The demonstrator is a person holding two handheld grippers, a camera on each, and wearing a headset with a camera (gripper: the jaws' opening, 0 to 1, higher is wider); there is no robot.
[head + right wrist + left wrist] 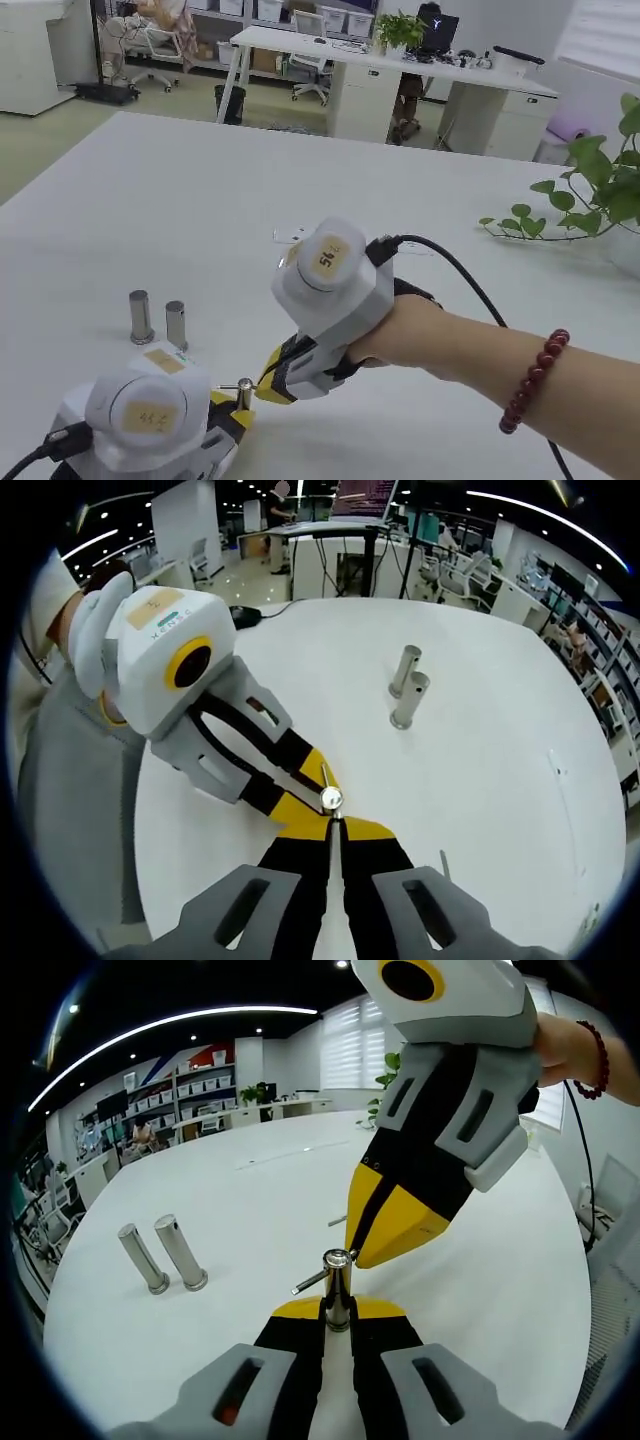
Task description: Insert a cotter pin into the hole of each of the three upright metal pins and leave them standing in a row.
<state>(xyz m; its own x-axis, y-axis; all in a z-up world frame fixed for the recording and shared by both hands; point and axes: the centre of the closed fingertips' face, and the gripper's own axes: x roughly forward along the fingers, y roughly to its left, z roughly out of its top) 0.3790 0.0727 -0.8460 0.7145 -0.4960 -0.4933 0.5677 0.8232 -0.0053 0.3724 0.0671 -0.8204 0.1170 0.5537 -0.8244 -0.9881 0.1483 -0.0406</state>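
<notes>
Left gripper (337, 1315): clamped on upright metal pin (338, 1290), standing on white table (150, 1350).
Right gripper (336, 832): pinched shut on cotter pin (310, 1282), poking through that pin's hole.
Second pin (140, 1258), third pin (182, 1252): upright, side by side.

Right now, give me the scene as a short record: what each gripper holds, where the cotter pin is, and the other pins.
left gripper: shut on the held metal pin, upright on the table
right gripper: shut on the cotter pin
cotter pin: sticks out of the held metal pin's side, apparently through its hole
other metal pins: two, upright, side by side, untouched
</notes>
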